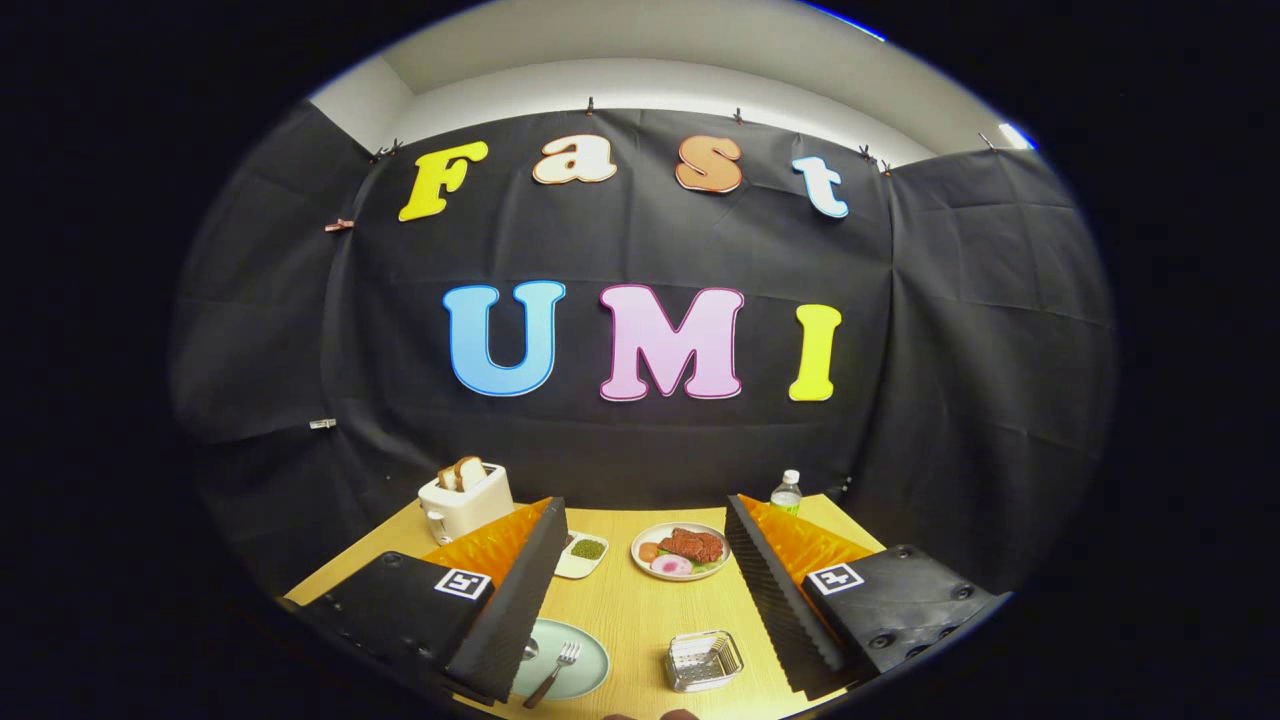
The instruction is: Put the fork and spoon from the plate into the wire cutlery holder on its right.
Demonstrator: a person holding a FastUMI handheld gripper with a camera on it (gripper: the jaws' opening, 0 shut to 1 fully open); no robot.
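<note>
My claw [640,610] hangs spread and empty above the desk [640,610]; fork [556,670] and spoon [528,650] lie on the plate [585,675], wire holder [704,660] unfilled, nothing done.

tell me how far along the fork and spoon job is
Nothing looks done: the wire cutlery holder looks empty. The fork still lies on the plate, with the spoon mostly hidden behind a finger. The gripper is open with nothing between its fingers, so both pieces remain to move.

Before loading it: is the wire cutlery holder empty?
Empty as far as visible: the wire cutlery holder shows bare mesh, while the fork lies on the plate. The gripper's fingers stand open.
</note>
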